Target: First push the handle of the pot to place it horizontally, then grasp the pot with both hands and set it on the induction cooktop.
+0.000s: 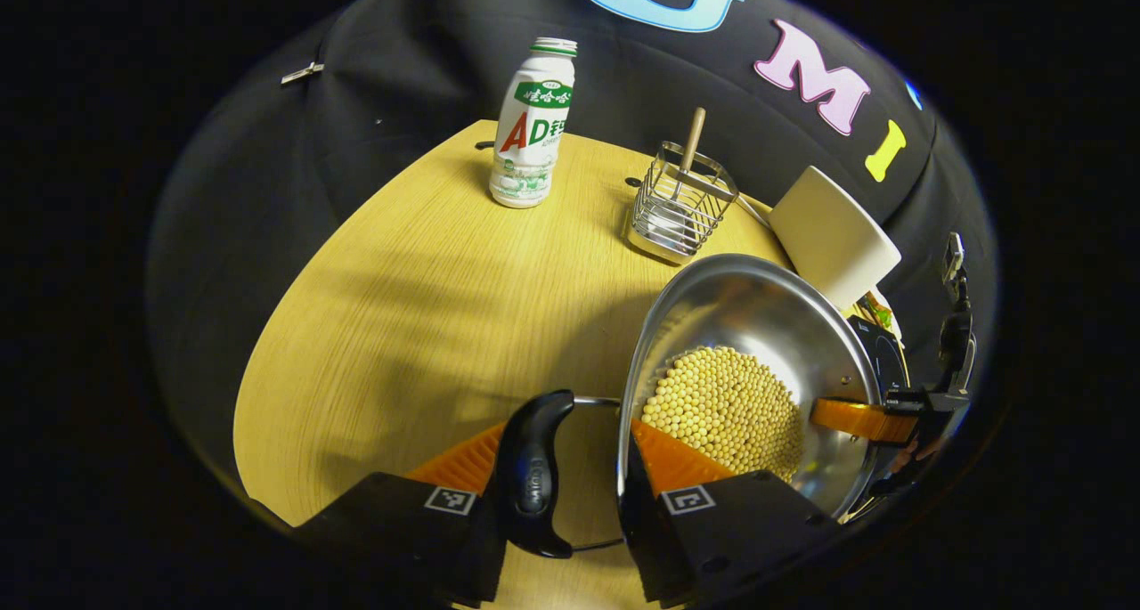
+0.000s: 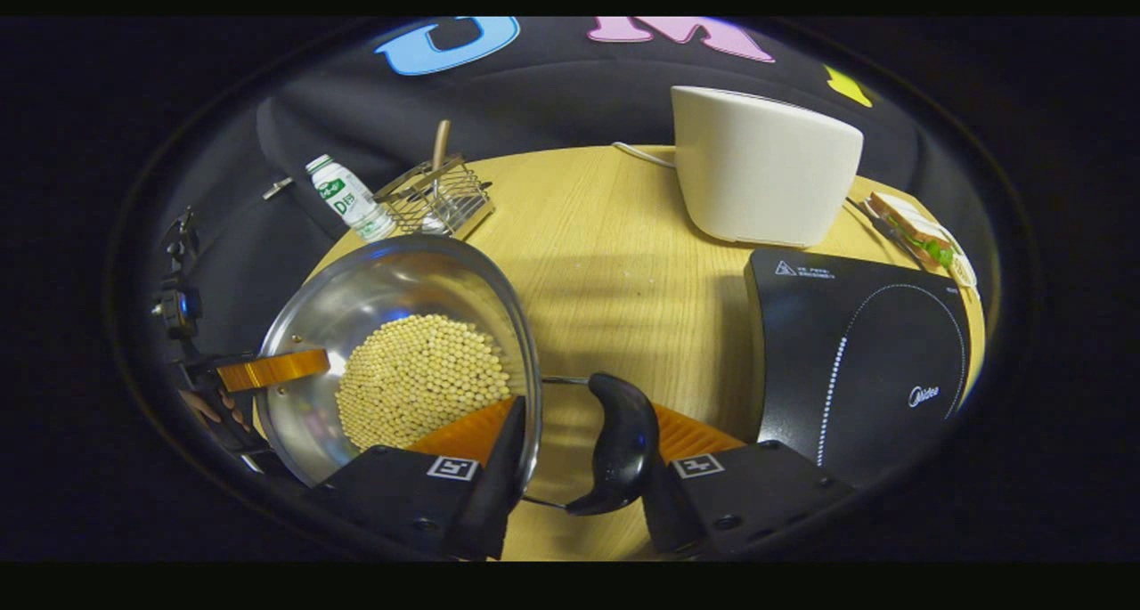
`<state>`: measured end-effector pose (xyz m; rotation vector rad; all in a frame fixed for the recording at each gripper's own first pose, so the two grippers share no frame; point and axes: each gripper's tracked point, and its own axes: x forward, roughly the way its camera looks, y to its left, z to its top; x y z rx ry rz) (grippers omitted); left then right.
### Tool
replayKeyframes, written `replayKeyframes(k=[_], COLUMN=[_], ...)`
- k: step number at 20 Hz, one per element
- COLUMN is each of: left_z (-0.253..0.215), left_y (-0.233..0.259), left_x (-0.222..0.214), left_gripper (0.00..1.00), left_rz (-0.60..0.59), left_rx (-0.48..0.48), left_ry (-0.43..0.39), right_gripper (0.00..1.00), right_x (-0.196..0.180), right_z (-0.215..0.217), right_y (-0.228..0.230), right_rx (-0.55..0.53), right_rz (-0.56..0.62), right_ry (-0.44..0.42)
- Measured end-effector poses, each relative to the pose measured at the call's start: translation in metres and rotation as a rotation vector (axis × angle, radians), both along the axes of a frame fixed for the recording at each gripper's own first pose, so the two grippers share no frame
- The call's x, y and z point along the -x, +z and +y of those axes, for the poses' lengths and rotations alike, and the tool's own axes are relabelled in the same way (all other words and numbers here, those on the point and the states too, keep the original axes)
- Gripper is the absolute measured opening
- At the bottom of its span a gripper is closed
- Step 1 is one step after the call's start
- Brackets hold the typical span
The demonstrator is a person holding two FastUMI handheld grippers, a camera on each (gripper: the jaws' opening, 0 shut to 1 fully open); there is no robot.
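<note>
Left gripper [image 1: 570,467]: 2 fingers straddle the pot's black left handle [image 1: 533,473], 1 finger outside the handle, the other inside the pot [image 1: 757,325] against the wall. Contact of both fingers with handle or rim: cannot tell. Opposite gripper visible at the far rim, 1 finger lying over the edge.

Right gripper [image 2: 579,454]: same arrangement on the right handle [image 2: 619,445], 1 finger inside the pot [image 2: 392,280] by the rim, 1 outside the handle. Firm grip or loose straddle: cannot tell.

Pot: steel, tilted in both views, holding a heap of soybeans [image 2: 419,374]. Both handles on wire loops at opposite sides. Position: over the wooden table [image 2: 614,254], left of the cooktop [image 2: 873,352], not on it. Resting or lifted: cannot tell.

Cooktop: black, flat, at the table's right side in the right gripper view.

Background items: white appliance [image 2: 766,169] behind the cooktop; sandwich [image 2: 922,231] beside it; wire rack [image 1: 681,205] with a wooden stick; bottle [image 1: 533,125] upright near the far table edge.
</note>
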<state>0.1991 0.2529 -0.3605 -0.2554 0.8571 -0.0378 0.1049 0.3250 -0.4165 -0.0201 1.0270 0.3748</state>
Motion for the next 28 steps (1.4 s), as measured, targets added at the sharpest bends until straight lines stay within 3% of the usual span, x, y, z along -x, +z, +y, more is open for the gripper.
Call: replayKeyframes(k=[1,2,3,4,5,12,18,22,23,28], left_z=[-0.002,-0.002,-0.002,-0.002,-0.003,-0.039,-0.099,-0.149,-0.162,-0.222], left_y=[0.000,0.003,0.007,0.011,0.018,0.072,0.114,0.125,0.123,0.132], left_x=[0.003,0.006,0.008,0.008,0.013,0.018,0.020,0.023,0.015,0.014], left_gripper=[0.62,0.60,0.60,0.60,0.60,0.60,0.60,0.60,0.60,0.60], left_rz=[0.010,0.013,0.008,0.002,-0.003,-0.030,-0.053,-0.051,-0.054,-0.055], left_rx=[0.004,0.006,0.004,0.001,-0.003,-0.011,-0.054,-0.052,-0.049,-0.024], left_ry=[0.004,0.008,0.008,0.007,0.005,-0.024,-0.060,-0.082,-0.087,-0.111], right_gripper=[0.60,0.64,0.60,0.64,0.60,0.64,0.63,0.60,0.64,0.64], right_x=[0.002,0.002,0.003,0.003,0.003,0.000,-0.002,-0.003,-0.006,-0.019], right_z=[0.000,0.000,-0.001,-0.001,-0.002,-0.032,-0.091,-0.140,-0.152,-0.208], right_y=[0.004,0.008,0.013,0.018,0.023,0.075,0.110,0.125,0.128,0.142], right_rx=[-0.002,-0.003,-0.003,-0.007,-0.012,-0.035,-0.067,-0.068,-0.067,-0.047], right_rz=[-0.002,-0.009,-0.015,-0.020,-0.025,-0.071,-0.079,-0.083,-0.086,-0.104], right_ry=[0.003,0.008,0.011,0.013,0.012,-0.014,-0.050,-0.077,-0.081,-0.100])
